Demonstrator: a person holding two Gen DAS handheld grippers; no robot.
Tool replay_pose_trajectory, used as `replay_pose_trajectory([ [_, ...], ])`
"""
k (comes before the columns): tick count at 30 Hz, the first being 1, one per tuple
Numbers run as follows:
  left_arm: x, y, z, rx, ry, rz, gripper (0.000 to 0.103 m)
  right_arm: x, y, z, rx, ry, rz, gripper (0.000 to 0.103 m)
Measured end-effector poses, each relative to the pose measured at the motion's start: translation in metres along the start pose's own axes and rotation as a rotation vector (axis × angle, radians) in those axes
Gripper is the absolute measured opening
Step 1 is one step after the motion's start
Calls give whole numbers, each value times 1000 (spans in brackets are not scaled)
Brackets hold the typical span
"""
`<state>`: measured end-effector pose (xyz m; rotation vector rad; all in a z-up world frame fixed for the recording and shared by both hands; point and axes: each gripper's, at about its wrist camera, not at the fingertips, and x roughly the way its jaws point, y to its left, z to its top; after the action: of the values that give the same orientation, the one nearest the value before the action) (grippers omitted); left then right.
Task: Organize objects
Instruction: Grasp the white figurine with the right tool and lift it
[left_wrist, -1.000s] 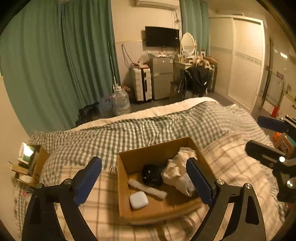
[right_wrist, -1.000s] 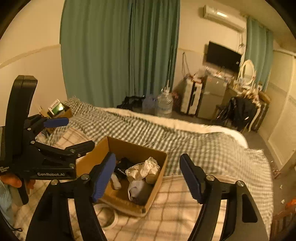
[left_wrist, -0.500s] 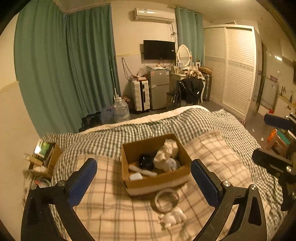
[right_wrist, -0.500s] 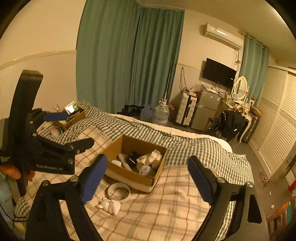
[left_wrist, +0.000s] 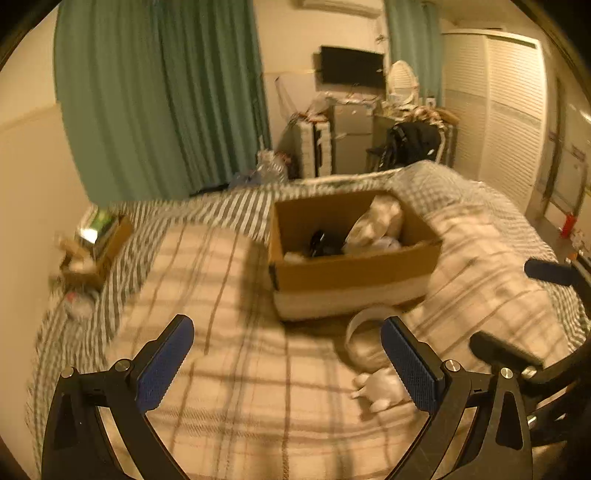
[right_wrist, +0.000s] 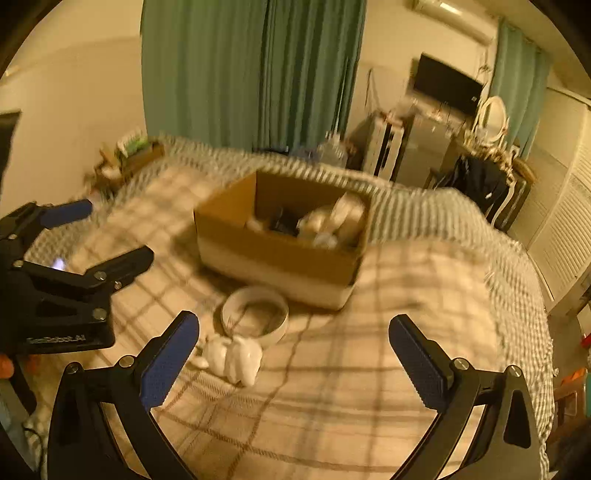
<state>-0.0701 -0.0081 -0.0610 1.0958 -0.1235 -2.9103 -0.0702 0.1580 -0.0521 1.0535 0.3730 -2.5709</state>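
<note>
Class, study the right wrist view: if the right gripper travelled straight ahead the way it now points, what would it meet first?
Probably the plaid blanket: between the open right gripper fingers lies bare bedding. The cardboard box lies beyond; the white ring and white figurine sit left of centre. Depth is uncertain.

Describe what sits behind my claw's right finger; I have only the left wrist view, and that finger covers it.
Observer: The right wrist view shows it whole. It is a white ring lying flat on the plaid bedspread, just in front of the cardboard box.
Operator: Report the right claw; I see only its edge.
Observer: The right claw is wide open with nothing between its pads. A white figurine lies just beside its left finger, on the near side of the ring.
</note>
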Motion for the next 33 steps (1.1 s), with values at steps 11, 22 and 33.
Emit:
replay_pose_trajectory([
  [11,43,41,-35,-74,101,35,103,114,39,-38,-16,260,61,102],
  [22,46,40,-43,-87,115,-12,103,105,45,-45,-52,262,84,66],
  [33,46,-17,-37,21,144,-69,103,37,-26,-16,75,101,21,66],
])
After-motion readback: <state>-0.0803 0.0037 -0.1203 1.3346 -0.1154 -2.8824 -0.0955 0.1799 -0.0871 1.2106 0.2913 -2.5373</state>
